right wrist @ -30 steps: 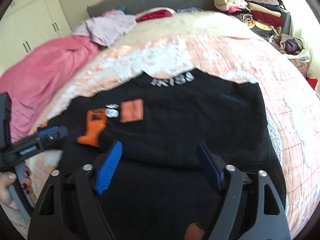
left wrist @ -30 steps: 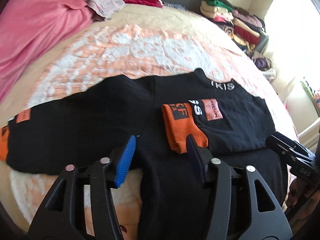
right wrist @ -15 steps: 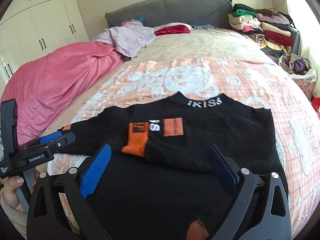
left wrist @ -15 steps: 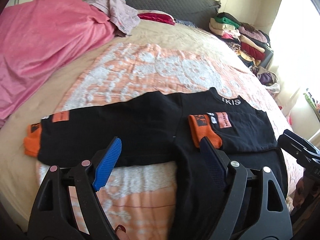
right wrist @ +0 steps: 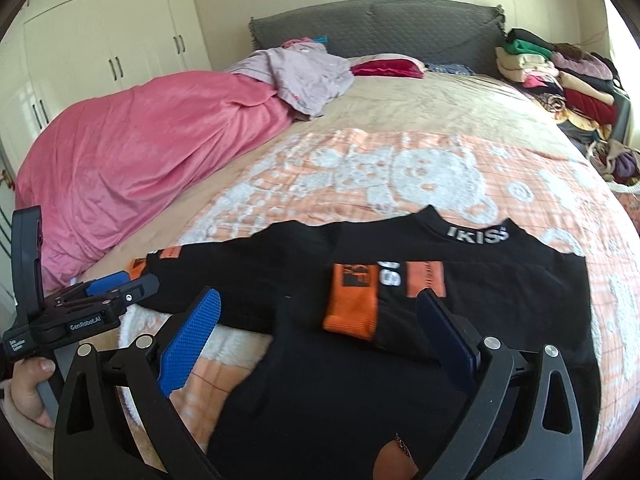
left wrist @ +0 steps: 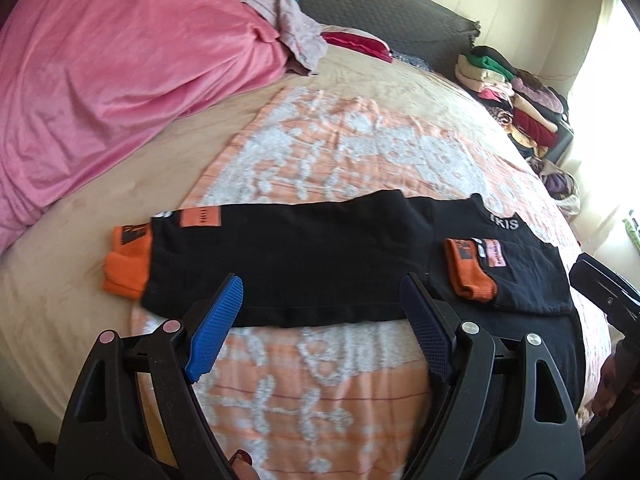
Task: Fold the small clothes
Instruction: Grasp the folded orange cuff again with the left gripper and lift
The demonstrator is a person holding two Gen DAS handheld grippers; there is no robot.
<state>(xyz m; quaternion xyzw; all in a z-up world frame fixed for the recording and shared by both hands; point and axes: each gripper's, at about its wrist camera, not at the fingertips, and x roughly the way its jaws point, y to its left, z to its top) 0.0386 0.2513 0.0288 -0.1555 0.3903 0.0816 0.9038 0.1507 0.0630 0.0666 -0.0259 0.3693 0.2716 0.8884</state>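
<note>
A small black sweater [left wrist: 320, 264] with orange cuffs lies flat on the bed. Its left sleeve stretches out to the left and ends in an orange cuff [left wrist: 128, 260]. The right sleeve is folded over the chest, its orange cuff [right wrist: 352, 300] lying on the body [right wrist: 360, 392]. The collar [right wrist: 476, 234] reads IKISS. My left gripper [left wrist: 320, 324] is open and empty above the sleeve's near edge. My right gripper [right wrist: 320, 336] is open and empty above the sweater's body. The left gripper also shows in the right wrist view [right wrist: 104, 292].
A pink blanket [left wrist: 100, 80] is heaped at the left. A lilac garment [right wrist: 304, 72] and a red pillow [right wrist: 388, 67] lie near the grey headboard [right wrist: 380, 24]. Folded clothes [right wrist: 560, 80] are stacked at the far right. The orange-and-white bedcover [right wrist: 400, 168] lies under the sweater.
Both grippers have pulled back and up from the sweater, showing more of the bed. The left gripper has swung left, bringing the outstretched sleeve and its cuff into view. Both stay open.
</note>
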